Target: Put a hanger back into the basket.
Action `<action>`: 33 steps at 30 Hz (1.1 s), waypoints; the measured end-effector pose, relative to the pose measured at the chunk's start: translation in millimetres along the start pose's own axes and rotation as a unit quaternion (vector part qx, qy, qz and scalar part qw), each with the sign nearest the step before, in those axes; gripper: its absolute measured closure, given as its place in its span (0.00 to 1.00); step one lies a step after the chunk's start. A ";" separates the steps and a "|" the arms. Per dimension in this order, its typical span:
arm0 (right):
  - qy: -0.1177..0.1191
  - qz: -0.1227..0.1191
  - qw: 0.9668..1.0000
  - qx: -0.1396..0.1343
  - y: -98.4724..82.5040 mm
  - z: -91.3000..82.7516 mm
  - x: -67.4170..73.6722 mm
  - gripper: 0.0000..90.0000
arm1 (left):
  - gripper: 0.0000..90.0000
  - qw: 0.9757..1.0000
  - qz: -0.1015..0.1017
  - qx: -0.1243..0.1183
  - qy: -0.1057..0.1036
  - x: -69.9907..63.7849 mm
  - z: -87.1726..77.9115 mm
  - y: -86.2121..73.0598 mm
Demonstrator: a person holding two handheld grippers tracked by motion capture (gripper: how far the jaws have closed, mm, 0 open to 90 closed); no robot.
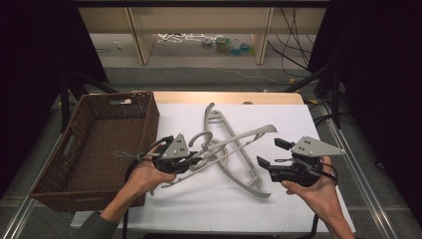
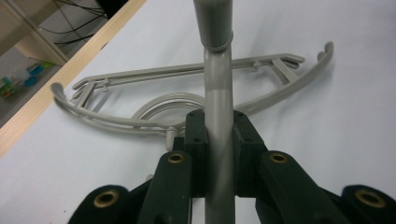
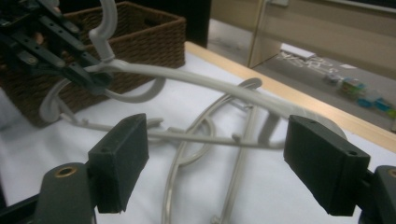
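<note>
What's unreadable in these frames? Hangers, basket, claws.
- Left claw, high view: its grey plate and the hand cover the tips; the grip on the upper hanger reads in the left gripper view instead.
- Lower hanger, left gripper view: the claw hides its hook's base.
- Basket, right gripper view: cut off by the top edge.
- Clutter under the shelf, high view: too small to identify.
- Right claw: open, nothing hidden.

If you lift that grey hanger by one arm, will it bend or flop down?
Probably not. The upper hanger, clamped in the left gripper, keeps its curved shape while held, so it looks stiff. Its thin plastic bars suggest lightness. It crosses the other hanger, so it might snag.
</note>
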State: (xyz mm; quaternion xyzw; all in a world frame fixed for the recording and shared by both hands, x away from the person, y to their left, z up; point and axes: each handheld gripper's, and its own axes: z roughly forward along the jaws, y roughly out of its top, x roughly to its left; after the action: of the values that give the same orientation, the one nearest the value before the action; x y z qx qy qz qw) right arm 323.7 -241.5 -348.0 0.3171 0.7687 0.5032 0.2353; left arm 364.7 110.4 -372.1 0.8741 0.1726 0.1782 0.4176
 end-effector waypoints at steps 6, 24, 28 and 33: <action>-0.025 0.007 0.999 -0.028 -9.3 1.8 1.9 0.21 | 0.88 0.999 -0.045 -0.021 0.005 11.6 -13.6 2.0; -0.041 0.035 0.998 -0.041 -37.7 4.3 15.9 0.18 | 0.88 0.978 -0.187 -0.082 -0.035 37.7 -74.0 15.3; -0.044 0.031 0.997 -0.053 -39.9 3.0 17.8 0.18 | 0.88 0.974 -0.202 -0.095 -0.042 44.8 -95.2 19.7; -0.044 0.035 0.997 -0.058 -42.4 -1.1 20.9 0.18 | 0.88 0.972 -0.209 -0.106 -0.021 56.5 -122.7 18.3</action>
State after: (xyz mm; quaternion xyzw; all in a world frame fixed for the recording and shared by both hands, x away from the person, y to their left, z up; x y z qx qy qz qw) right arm 297.9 -239.4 -387.7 0.3515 0.7156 0.5401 0.2694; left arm 361.2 207.1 -276.1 0.7729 0.3223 0.0857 0.5397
